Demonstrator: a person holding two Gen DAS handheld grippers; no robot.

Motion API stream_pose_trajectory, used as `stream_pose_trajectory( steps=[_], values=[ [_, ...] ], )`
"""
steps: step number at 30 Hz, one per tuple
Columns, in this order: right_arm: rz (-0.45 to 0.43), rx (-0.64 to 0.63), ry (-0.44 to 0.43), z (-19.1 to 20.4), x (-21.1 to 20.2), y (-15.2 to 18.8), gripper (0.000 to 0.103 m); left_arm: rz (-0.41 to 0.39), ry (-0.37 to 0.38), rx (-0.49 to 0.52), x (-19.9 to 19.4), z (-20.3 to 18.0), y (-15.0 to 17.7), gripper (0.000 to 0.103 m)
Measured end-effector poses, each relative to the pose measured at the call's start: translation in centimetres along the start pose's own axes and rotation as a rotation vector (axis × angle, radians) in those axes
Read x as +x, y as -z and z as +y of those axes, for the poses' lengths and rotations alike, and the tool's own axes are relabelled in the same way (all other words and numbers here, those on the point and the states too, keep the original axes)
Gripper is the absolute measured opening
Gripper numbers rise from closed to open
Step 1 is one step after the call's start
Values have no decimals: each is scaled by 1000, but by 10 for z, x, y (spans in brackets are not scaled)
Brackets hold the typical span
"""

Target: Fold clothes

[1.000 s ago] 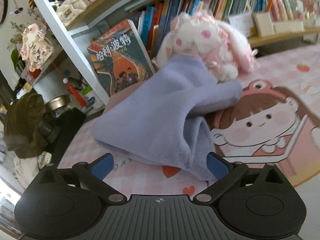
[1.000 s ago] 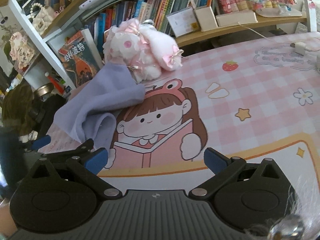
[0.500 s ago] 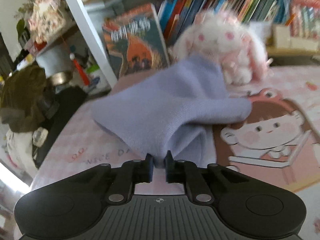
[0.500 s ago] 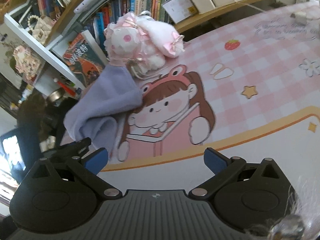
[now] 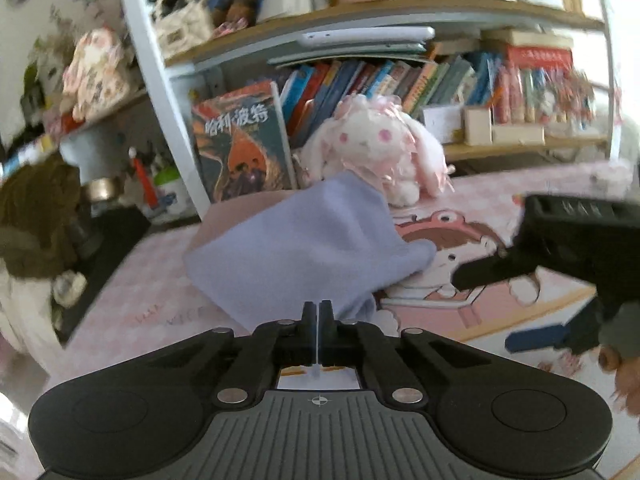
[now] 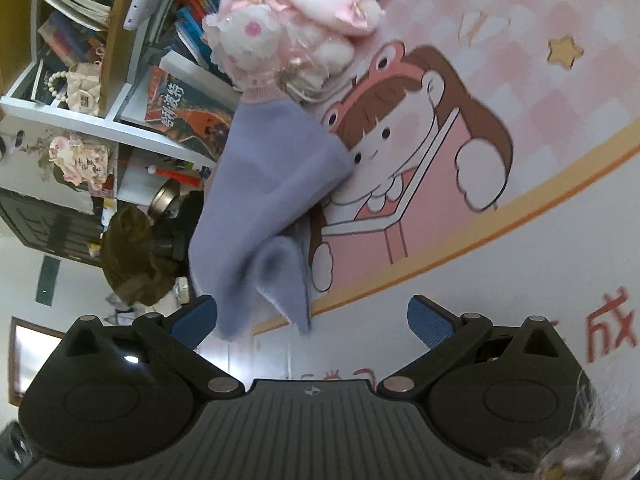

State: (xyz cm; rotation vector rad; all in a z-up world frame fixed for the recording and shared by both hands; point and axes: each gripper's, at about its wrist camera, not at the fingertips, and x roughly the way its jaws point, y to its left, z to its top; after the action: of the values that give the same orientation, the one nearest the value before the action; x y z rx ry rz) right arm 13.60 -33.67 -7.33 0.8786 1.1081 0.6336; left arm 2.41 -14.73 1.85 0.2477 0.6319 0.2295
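A lavender fleece garment (image 5: 312, 248) lies crumpled on the pink cartoon mat (image 5: 492, 200), its far end against a white and pink plush rabbit (image 5: 376, 152). My left gripper (image 5: 318, 312) is shut on the garment's near edge and lifts it. In the right wrist view the garment (image 6: 272, 200) hangs with its lower edge between the open blue pads. My right gripper (image 6: 312, 320) is open and tilted; it also shows in the left wrist view (image 5: 560, 272) at the right, above the mat.
A bookshelf (image 5: 360, 80) full of books stands behind the mat, with a large book (image 5: 240, 140) leaning at its left end. A brown bundle and dark items (image 5: 40, 208) sit at the left edge. The plush rabbit (image 6: 280, 28) is close behind the garment.
My left gripper shut on the garment's near edge and raised it. My right gripper tilted and moved left up to the garment's hanging edge, still open.
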Motion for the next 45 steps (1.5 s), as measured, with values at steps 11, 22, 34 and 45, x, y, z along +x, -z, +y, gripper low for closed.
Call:
stream_pose_trajectory(
  steps=[11,22,34,45],
  values=[
    [-24,-57,13,11,-5,6,103,154,-144,189,80,-27,12,62],
    [-66,-19,20,1,-15,4,103,70,-187,116,85,-4,-4,8],
    [-42,181,-118,-14,5,-9,101,-106,-31,92,-15,0,-17,8],
    [-130,112,-383,16,-50,-32,11,-271,88,46,-68,9,-53,7]
  ],
)
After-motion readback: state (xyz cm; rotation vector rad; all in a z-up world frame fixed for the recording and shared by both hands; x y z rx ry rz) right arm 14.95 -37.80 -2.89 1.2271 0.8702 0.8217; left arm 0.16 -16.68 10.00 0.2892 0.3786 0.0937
